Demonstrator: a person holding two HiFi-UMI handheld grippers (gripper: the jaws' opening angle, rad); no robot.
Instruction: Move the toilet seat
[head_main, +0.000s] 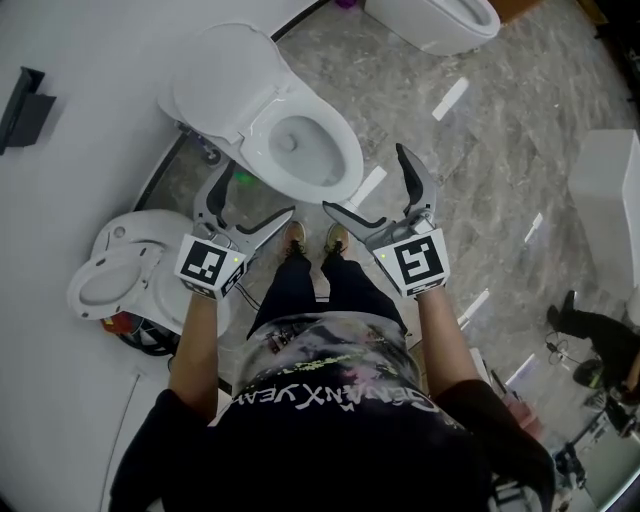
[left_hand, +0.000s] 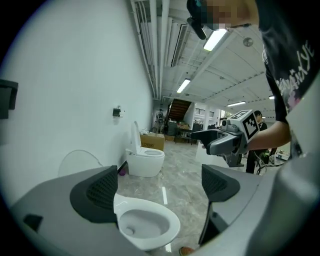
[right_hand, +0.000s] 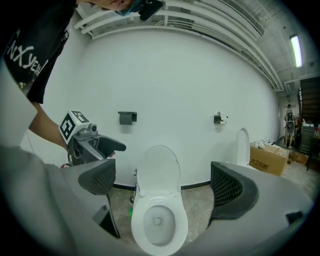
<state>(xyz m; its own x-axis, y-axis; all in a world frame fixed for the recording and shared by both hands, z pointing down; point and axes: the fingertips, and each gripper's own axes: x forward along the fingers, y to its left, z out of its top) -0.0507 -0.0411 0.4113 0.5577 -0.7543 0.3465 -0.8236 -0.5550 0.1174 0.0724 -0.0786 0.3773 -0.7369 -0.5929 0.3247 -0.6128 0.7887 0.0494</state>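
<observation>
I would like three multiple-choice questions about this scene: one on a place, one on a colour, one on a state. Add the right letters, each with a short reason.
1. Where does the toilet stand?
A) just in front of the person's shoes
B) behind the person
C) on a shelf

2. What colour is the toilet?
A) black
B) white
C) blue

3. How do the jaws of the right tool stand?
A) shut together
B) shut on a cloth
C) apart, holding nothing

Answers:
1 A: the head view shows the toilet directly beyond the shoes, against the wall.
2 B: it is white in all three views.
3 C: the right gripper view shows the jaws wide apart and gripping nothing.
</observation>
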